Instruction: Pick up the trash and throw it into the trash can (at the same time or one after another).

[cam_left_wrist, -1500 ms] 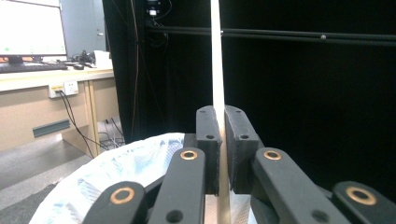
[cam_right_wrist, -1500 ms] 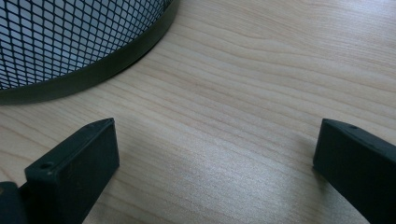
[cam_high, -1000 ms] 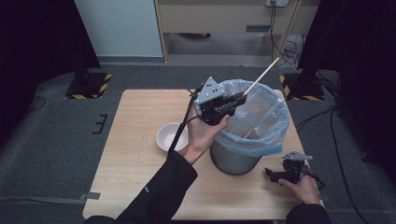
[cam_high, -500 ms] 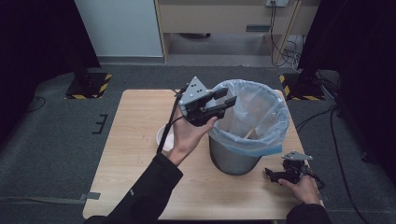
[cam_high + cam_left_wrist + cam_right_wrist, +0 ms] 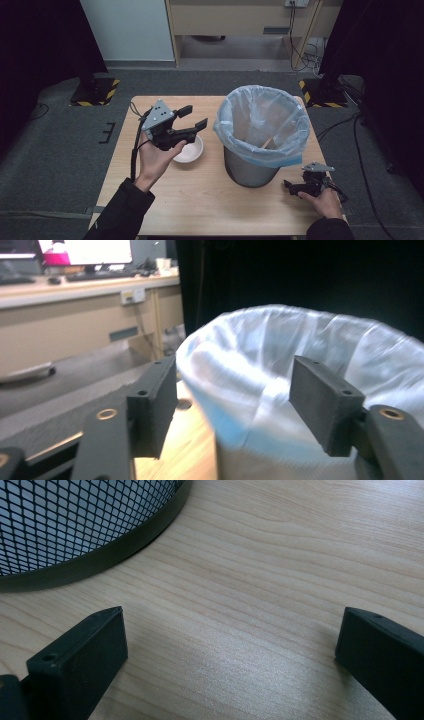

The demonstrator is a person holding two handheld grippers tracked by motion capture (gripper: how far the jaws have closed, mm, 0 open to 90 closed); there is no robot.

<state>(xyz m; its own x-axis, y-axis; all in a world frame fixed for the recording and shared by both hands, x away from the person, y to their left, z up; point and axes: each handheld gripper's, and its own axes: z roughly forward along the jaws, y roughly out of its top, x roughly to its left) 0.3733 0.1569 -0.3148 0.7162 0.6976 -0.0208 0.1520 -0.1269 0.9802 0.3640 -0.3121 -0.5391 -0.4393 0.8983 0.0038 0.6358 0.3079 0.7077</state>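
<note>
Wooden stick (image 5: 266, 143) lies inside the lined bin (image 5: 260, 131). My left gripper (image 5: 192, 123) hangs over the white bowl (image 5: 189, 149), its jaws just opened, nothing between. My right gripper (image 5: 290, 186) rests on the table (image 5: 215, 200), wide open, empty.

Left gripper (image 5: 192, 120) is held up off the table on a raised forearm, jaws wide, just been opening, nothing between them. Right gripper (image 5: 291, 186) sits low at the near right, jaws spread, looks like it's resting.
</note>
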